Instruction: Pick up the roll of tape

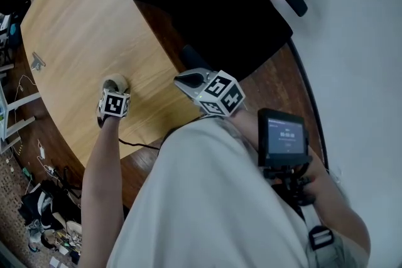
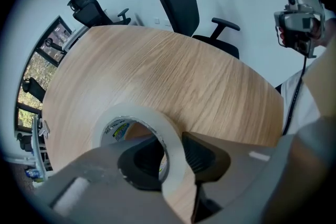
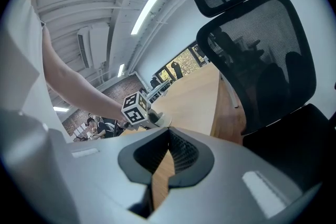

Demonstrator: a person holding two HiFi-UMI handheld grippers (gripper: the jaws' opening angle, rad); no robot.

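The roll of tape (image 1: 117, 81), a pale ring with a printed core, lies flat on the round wooden table (image 1: 75, 28). My left gripper (image 1: 115, 88) points straight down over it. In the left gripper view its jaws straddle the tape's wall (image 2: 137, 112): one pad is inside the ring and the other outside, close to the band, with a sliver of gap on the inner side. The left gripper (image 2: 173, 157) is open around that wall. My right gripper (image 1: 186, 80) hovers near the table's edge, right of the roll. Its pads meet at the tips in the right gripper view (image 3: 168, 136), with nothing held.
A black office chair (image 1: 213, 3) stands at the table's far right edge, filling the right gripper view (image 3: 257, 60). A small metal clip (image 1: 38, 61) lies on the table's left part. A screen device (image 1: 282, 138) hangs on the person's right arm. Cables clutter the floor (image 1: 44, 210).
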